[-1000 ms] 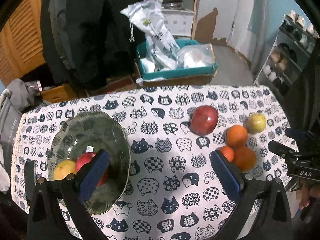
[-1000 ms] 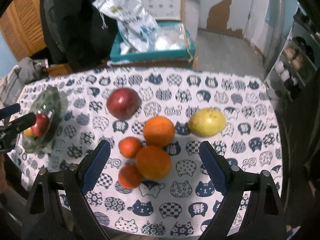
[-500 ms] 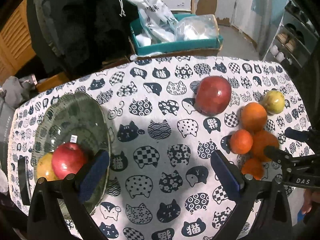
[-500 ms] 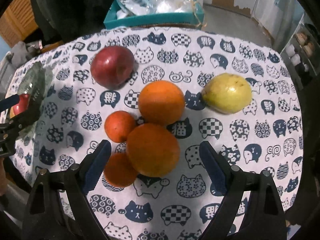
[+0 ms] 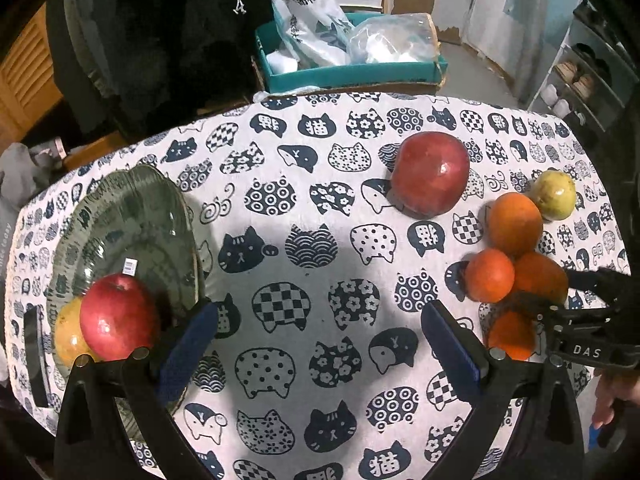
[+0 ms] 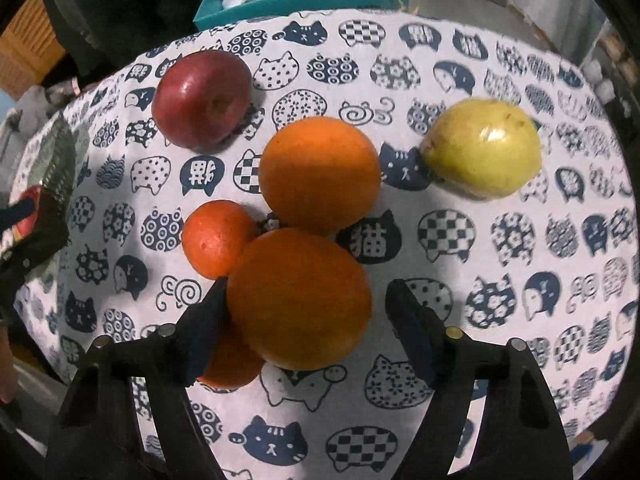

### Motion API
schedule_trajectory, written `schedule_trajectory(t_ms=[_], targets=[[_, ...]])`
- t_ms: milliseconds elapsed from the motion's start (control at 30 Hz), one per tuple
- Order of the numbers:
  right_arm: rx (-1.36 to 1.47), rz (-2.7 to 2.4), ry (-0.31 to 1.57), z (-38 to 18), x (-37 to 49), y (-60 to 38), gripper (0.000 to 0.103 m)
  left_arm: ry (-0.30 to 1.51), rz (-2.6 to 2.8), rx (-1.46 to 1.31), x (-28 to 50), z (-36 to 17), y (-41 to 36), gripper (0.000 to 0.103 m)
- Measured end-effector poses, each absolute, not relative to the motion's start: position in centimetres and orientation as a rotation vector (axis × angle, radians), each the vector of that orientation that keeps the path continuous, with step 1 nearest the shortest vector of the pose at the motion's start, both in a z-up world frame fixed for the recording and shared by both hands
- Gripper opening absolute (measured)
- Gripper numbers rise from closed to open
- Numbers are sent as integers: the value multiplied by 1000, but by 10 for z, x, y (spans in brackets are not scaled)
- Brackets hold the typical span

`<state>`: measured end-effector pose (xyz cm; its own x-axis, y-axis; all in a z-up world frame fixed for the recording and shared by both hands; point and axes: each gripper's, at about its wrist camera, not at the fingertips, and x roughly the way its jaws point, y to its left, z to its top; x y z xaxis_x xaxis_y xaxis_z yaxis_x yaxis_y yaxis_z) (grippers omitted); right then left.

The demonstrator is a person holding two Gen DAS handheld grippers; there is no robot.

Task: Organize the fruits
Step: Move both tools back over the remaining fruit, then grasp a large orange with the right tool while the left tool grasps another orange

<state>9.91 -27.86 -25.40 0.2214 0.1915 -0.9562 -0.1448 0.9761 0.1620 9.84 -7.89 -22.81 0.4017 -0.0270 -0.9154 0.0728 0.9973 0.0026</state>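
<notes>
My right gripper [image 6: 307,300] points down over a cluster of oranges on the cat-print cloth, its jaws closing. The biggest orange [image 6: 298,298] sits between them: the left pad meets its side and the right pad stands a little off it. Around it lie a second big orange [image 6: 320,174], a small orange [image 6: 218,238] and another small one [image 6: 230,364], partly hidden under the left finger. A dark red apple [image 6: 202,98] and a yellow-green fruit [image 6: 482,148] lie farther back. My left gripper [image 5: 318,344] hangs open over bare cloth beside a green glass plate [image 5: 132,216] that holds a red apple [image 5: 118,316] and a yellow fruit [image 5: 66,336].
The table's far edge meets a teal box [image 5: 352,72] stuffed with plastic bags. A dark coat [image 5: 152,40] hangs behind the left side. Shoe shelves [image 5: 580,80] stand at the right. Patterned cloth [image 5: 312,248] lies bare between the plate and the oranges.
Both grippers have come down closer to the table. The right jaws have narrowed around the biggest orange. No fruit has shifted.
</notes>
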Motion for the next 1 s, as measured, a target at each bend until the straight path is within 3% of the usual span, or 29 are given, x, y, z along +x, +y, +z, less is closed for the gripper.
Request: schedule_trajectory(t_ms=[67,167,1000], targets=[[91,260,1338,-256,101,-281,67,1159,-72,36,99,-229,-81,102],[82,250,1330,-254,101,-279,65,1158,-88,34,98,-228,-86,102],[107,14,1244,-235,72,-370,65,1242,-300,14,93,-248,-192,102]])
